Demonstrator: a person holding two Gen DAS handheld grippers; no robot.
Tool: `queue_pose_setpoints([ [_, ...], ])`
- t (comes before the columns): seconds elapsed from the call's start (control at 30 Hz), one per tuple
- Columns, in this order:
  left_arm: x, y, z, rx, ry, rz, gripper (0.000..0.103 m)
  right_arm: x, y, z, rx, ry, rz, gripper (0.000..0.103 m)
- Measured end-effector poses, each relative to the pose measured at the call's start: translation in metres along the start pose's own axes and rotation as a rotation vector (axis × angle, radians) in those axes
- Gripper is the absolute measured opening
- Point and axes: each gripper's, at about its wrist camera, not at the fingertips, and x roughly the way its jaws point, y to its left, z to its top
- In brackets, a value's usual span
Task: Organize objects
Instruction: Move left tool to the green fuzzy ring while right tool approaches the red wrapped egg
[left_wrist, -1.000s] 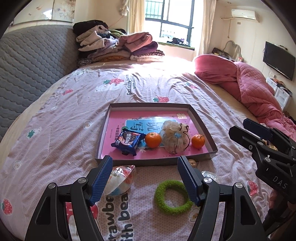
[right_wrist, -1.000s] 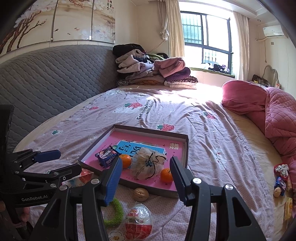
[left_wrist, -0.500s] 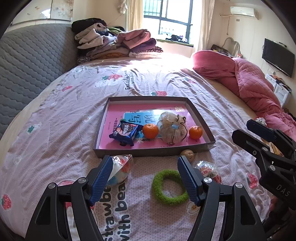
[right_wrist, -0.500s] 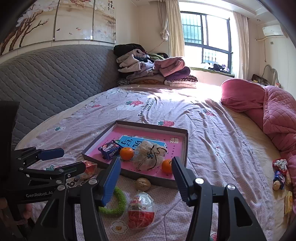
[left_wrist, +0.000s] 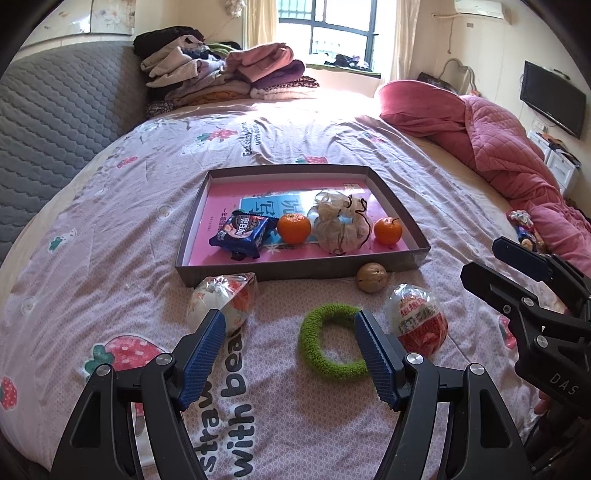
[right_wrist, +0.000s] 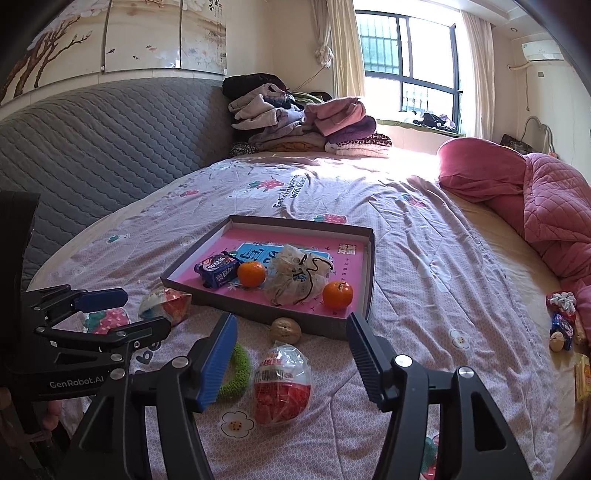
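A shallow tray (left_wrist: 295, 271) with a pink floor lies mid-bed. It holds a blue snack pack (left_wrist: 242, 230), two oranges (left_wrist: 293, 228) (left_wrist: 387, 230) and a mesh pouch (left_wrist: 341, 225). On the sheet before it lie a walnut (left_wrist: 371, 277), a green fuzzy ring (left_wrist: 308, 339), a red egg pack (left_wrist: 419, 321) and a white-orange egg pack (left_wrist: 225, 295). My left gripper (left_wrist: 289, 321) hangs open above the ring, empty. My right gripper (right_wrist: 291, 323) hovers over the red egg pack (right_wrist: 282, 384). Its jaws are opening and nothing is pressed between them.
Folded clothes (left_wrist: 221, 74) are piled at the bed's far end. A pink quilt (left_wrist: 498, 140) covers the right side, with small wrapped items (right_wrist: 561, 317) beside it. A grey padded headboard (right_wrist: 92, 147) runs along the left. Each gripper shows at the edge of the other's view.
Both grippers have sunk a little. More of the sheet before the tray shows, and the walnut and red egg pack have come into the left view. The right jaws stand wider.
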Motion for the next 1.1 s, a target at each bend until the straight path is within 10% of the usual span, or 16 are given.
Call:
queue_pose_setpoints([
  [1.1, 0.036, -0.002, -0.02, -0.006, 0.118, -0.008, 0.074, 0.026, 0.0, -0.031, 0.004, 0.116, -0.013, 0.061],
])
